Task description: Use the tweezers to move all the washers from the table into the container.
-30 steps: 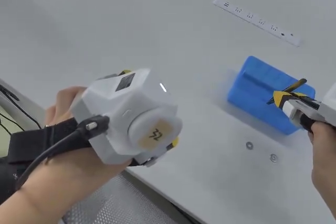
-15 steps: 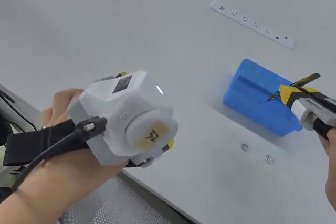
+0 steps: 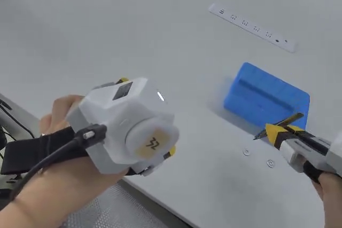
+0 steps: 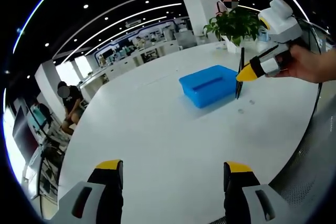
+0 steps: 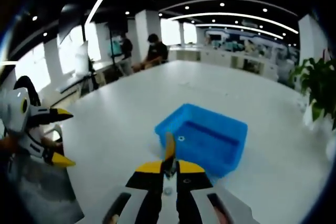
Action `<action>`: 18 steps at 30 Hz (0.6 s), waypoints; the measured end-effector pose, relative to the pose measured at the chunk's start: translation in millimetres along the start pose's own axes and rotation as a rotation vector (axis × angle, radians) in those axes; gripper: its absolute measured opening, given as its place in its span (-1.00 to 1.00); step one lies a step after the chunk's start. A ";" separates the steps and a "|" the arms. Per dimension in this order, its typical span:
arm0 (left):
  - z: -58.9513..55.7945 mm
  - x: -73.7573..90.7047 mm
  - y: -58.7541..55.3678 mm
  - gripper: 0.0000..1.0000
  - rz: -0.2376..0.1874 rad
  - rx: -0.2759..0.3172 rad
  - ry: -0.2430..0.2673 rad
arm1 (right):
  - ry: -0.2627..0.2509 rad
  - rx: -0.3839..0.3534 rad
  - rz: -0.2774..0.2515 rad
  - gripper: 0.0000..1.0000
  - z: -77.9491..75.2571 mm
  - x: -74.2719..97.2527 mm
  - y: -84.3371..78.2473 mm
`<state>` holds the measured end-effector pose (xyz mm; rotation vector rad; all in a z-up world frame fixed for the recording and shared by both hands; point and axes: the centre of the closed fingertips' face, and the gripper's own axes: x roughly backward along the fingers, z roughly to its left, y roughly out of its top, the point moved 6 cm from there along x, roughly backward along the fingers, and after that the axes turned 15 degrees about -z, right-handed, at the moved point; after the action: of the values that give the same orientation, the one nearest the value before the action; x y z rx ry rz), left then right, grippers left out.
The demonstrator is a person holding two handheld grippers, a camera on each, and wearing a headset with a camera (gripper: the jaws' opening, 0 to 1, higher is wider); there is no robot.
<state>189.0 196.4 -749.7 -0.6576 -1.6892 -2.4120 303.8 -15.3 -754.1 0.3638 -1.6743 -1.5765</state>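
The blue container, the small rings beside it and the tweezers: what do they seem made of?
Blue container: probably moulded plastic, from its uniform bright colour, soft sheen and rounded edges. Washers: likely metal; grey rings with a slight glint, though too small to be sure. Tweezers: apparently metal; thin, dark, with a brassy gleam.

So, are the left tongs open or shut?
Open. The left tongs have jaws far apart, with white table showing between them.
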 end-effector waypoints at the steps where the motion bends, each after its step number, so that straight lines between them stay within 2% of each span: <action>1: 0.1 0.0 0.0 0.59 0.000 0.000 0.000 | 0.002 0.007 0.010 -0.89 0.6 -0.6 -2.3; 8: 0.3 -0.6 -0.3 0.59 0.002 0.001 0.000 | 0.018 0.018 0.053 -0.89 3.0 -4.9 -14.8; 11: 0.5 -0.8 -0.4 0.59 0.004 0.001 0.001 | 0.017 0.013 0.071 -0.89 -0.7 -2.3 -18.6; 18: -0.3 -1.3 -1.0 0.59 0.008 -0.006 -0.001 | 0.005 0.005 0.063 -0.89 -3.3 -4.3 -20.2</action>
<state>189.7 196.4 -751.2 -0.6656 -1.6772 -2.4128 302.8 -18.4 -774.8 0.3141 -1.6700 -1.5244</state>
